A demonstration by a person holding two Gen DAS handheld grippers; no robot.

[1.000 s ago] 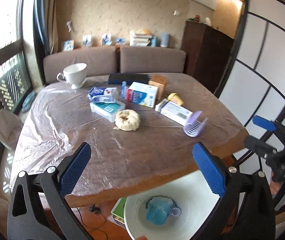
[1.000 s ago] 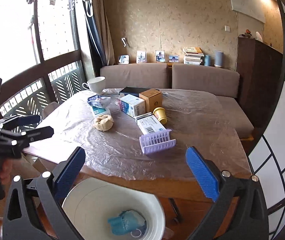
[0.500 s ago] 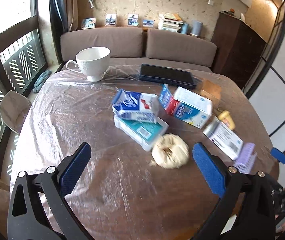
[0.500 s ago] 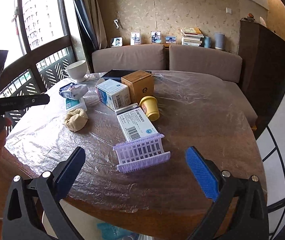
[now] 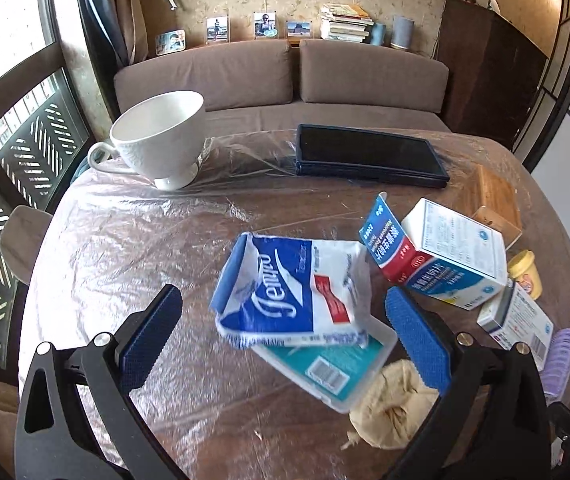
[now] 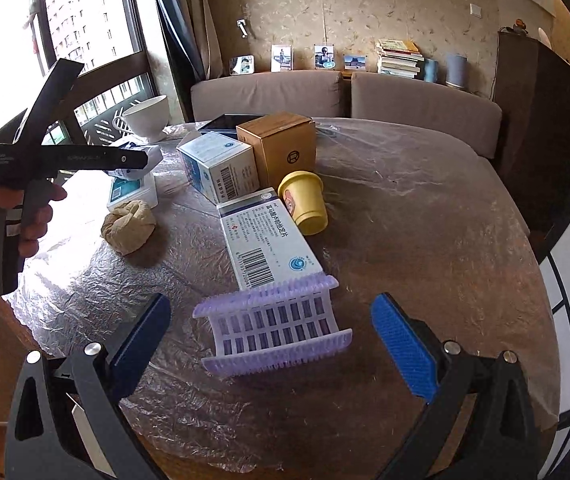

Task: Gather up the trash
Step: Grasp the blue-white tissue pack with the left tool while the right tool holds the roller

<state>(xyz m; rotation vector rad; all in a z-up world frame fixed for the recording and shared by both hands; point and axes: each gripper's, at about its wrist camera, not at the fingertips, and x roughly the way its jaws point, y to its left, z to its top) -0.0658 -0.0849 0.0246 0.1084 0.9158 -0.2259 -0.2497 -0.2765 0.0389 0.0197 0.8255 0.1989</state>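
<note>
My left gripper [image 5: 285,332] is open, its blue pads either side of a blue-and-white tissue pack [image 5: 293,292] that lies on a clear teal-labelled box [image 5: 333,364]. A crumpled beige paper ball [image 5: 393,404] lies just right of it. My right gripper [image 6: 281,344] is open around a purple plastic rack [image 6: 277,324] near the table's front edge. A white medicine box [image 6: 265,240], a yellow cup [image 6: 305,204] on its side, a blue-white box [image 6: 221,168] and a brown box [image 6: 281,148] lie beyond. The left gripper's fingers [image 6: 85,156] show at the left of the right wrist view.
The round table [image 6: 425,240] is covered in crinkled clear film. A large white cup [image 5: 161,140] and a black tablet [image 5: 369,156] sit at its far side. A brown sofa [image 5: 285,76] stands behind, a window [image 6: 85,20] at left, a dark cabinet [image 5: 489,68] at right.
Both grippers have moved forward from above the white bin at the table's edge to low over the table. The left now frames the tissue pack, the right the purple rack. The bin is out of view.
</note>
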